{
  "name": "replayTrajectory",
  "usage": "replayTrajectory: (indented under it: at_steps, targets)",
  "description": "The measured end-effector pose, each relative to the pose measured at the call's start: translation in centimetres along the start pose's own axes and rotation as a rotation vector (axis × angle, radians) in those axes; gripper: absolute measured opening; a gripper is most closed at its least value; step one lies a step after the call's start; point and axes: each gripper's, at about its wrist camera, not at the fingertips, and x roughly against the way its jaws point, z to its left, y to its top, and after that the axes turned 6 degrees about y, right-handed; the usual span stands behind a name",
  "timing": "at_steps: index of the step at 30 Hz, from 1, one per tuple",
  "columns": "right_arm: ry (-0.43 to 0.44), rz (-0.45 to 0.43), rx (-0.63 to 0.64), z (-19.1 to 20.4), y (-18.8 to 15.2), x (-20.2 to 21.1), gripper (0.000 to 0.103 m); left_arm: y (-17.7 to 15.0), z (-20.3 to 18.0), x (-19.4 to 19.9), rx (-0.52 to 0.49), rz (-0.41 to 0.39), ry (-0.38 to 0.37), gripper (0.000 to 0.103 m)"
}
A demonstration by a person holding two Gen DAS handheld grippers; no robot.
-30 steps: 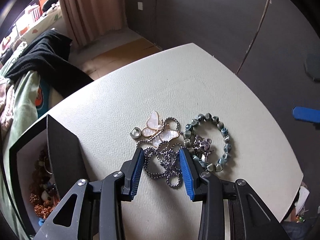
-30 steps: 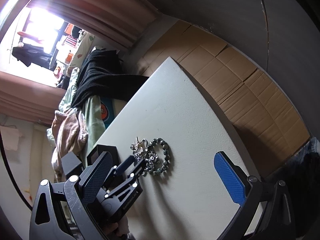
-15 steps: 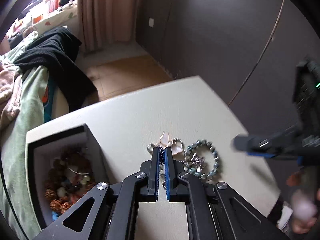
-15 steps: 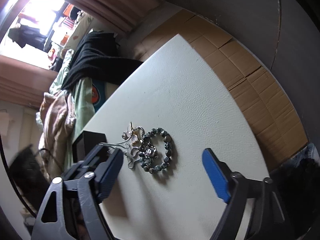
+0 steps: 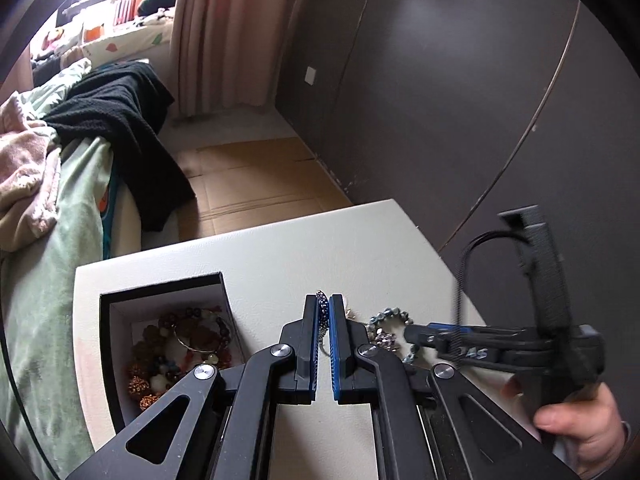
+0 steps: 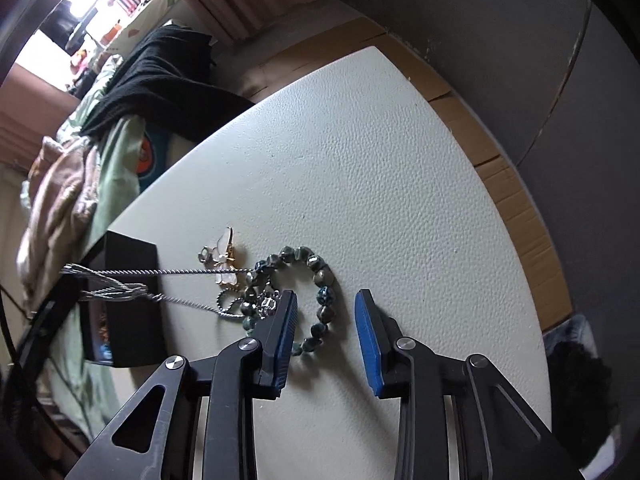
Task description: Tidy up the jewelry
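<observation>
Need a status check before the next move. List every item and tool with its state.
Left tool: shut on silver chain.
Right tool: open, closing around beaded bracelet.
Silver chain: pulled taut.
Beaded bracelet: flat on table.
Jewelry box: open, holding beads.

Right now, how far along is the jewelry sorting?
Done: bead bracelets lie in the black box. In hand: the left hand-held gripper grips the silver chain necklace. Left: the blue-green bead bracelet, between the right hand-held gripper's closing jaws, and the white butterfly pendant.

Silver chain stretched taut off the table, beside the green beaded bracelet.
</observation>
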Motion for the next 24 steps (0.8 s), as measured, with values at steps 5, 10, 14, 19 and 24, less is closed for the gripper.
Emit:
replayTrajectory:
  at_steps: [5,10,14,19,24]
  targets:
    - [-0.104,-0.013,0.103,1.8,-0.1,-0.4,0.028,0.4,-0.1,1.1,0.004,-0.022,-0.034,0.004]
    - [-0.048,-0.051,0.055,0.1,0.4,0.9,0.011,0.9,-0.1,2.4,0.008,-0.056,-0.049,0.004]
    - [0.042,-0.101,0.025,-0.8,0.4,3.4,0.011,1.4,0.1,3.3,0.019,-0.081,-0.058,0.004]
    - [0.14,-0.165,0.016,-0.9,0.2,6.4,0.011,2.0,-0.2,5.0,0.015,-0.124,-0.067,0.004]
    - [0.234,-0.208,0.031,-0.3,-0.8,8.8,0.011,2.6,-0.4,7.3,0.024,-0.182,-0.071,0.004]
